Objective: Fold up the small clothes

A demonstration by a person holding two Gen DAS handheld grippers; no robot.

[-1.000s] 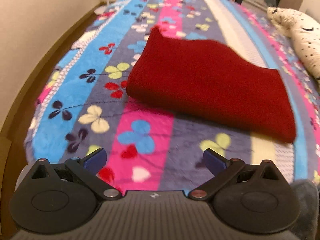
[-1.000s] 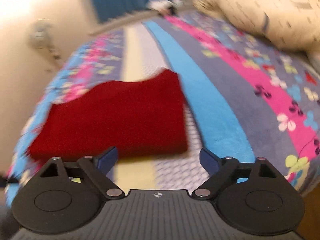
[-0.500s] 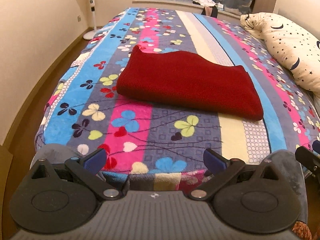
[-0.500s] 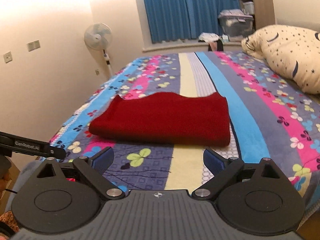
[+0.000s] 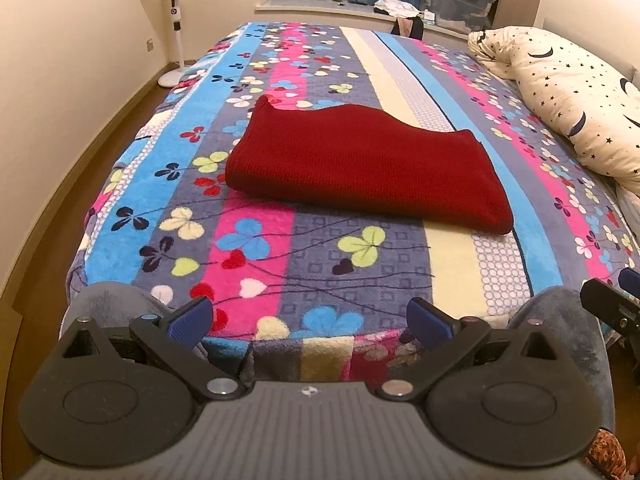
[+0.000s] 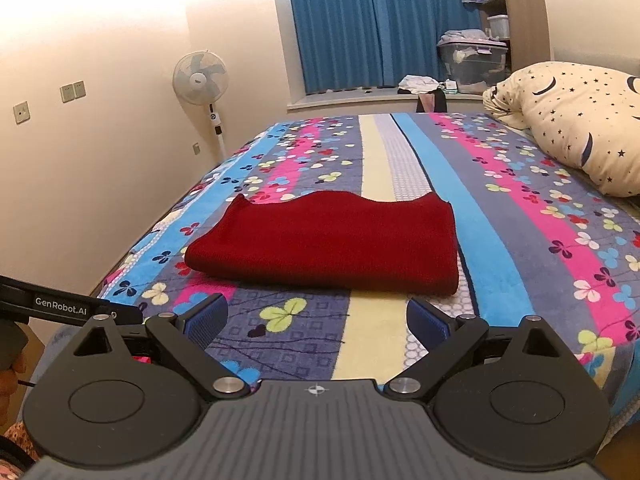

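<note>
A dark red knit garment [image 5: 360, 164] lies folded into a flat rectangle on the striped flowered bed cover [image 5: 280, 256]; it also shows in the right wrist view [image 6: 328, 248]. My left gripper [image 5: 310, 320] is open and empty, held back off the near edge of the bed, well short of the garment. My right gripper [image 6: 316, 322] is open and empty, above the bed's near edge, a short way in front of the garment's near fold. The left gripper's body [image 6: 68, 308] shows at the left edge of the right wrist view, and the right gripper's fingers [image 5: 612, 304] show at the right edge of the left wrist view.
A star-and-moon pillow [image 5: 576, 100] lies along the bed's right side. A standing fan [image 5: 172, 20] is by the left wall. Blue curtains [image 6: 380, 24], a window sill with clothes and a storage box [image 6: 472, 60] are at the far end.
Both grippers have pulled back from the folded garment and risen, so the whole bed and room now show. The garment lies where it was. Both jaws stay open.
</note>
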